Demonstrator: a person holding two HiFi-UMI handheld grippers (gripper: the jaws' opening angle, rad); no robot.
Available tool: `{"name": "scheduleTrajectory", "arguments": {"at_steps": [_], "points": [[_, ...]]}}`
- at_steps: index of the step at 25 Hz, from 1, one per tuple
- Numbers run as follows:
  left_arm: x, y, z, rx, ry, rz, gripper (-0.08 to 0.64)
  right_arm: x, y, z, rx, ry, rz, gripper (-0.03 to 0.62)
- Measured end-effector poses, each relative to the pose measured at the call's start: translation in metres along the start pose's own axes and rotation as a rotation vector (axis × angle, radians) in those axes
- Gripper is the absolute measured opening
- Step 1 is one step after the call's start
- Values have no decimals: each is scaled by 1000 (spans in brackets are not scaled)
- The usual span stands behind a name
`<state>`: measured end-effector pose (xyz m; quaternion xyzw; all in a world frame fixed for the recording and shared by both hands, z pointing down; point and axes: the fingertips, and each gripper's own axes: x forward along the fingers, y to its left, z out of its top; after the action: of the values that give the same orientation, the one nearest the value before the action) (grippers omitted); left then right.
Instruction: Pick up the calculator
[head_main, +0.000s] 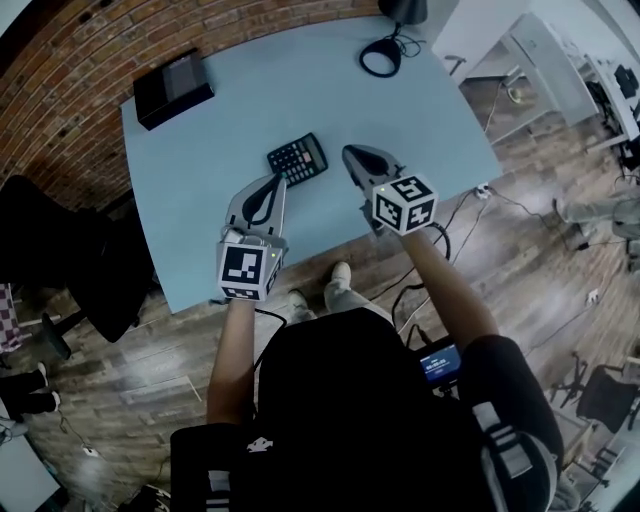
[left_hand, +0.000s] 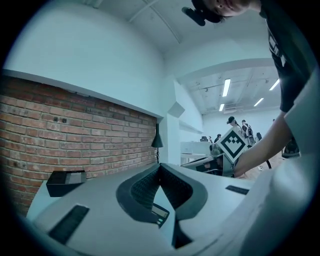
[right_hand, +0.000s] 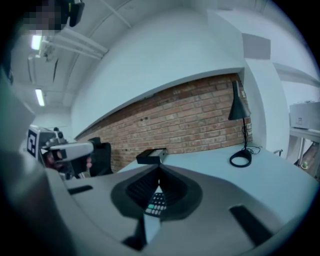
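The black calculator (head_main: 297, 158) lies flat on the light blue table (head_main: 200, 200), near the middle. My left gripper (head_main: 277, 180) hovers just short of its near left corner, jaws shut and empty. My right gripper (head_main: 350, 152) is beside its right edge, also shut with nothing in it. In the left gripper view the calculator's display end (left_hand: 160, 213) shows below the meeting tips of the left gripper (left_hand: 160, 167). In the right gripper view the calculator's keys (right_hand: 157, 202) show under the closed tips of the right gripper (right_hand: 159, 170).
A black box (head_main: 173, 87) sits at the table's far left corner. A desk lamp's ring base (head_main: 381, 57) and cable are at the far right. A brick wall runs behind the table. A black chair (head_main: 60, 250) stands to the left.
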<state>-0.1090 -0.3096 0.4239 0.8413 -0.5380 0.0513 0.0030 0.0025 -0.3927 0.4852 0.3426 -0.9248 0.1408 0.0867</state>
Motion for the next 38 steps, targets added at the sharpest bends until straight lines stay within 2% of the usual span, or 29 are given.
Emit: {"name": "scheduleTrajectory", "arguments": {"at_steps": [5, 12, 14, 23, 28, 38], "points": [[14, 0, -12, -6, 52, 19, 9, 26, -22, -28, 61, 74, 23, 5], [30, 3, -14, 18, 76, 58, 9, 62, -50, -66, 180, 176, 61, 6], [34, 3, -16, 20, 81, 71, 9, 73, -54, -77, 220, 208, 79, 51], [35, 12, -32, 13, 139, 127, 9, 112, -63, -138, 354, 364, 129, 143], [34, 15, -44, 0, 167, 157, 9, 126, -60, -160, 405, 421, 155, 144], [34, 23, -58, -13, 197, 186, 9, 143, -60, -183, 428, 501, 179, 143]]}}
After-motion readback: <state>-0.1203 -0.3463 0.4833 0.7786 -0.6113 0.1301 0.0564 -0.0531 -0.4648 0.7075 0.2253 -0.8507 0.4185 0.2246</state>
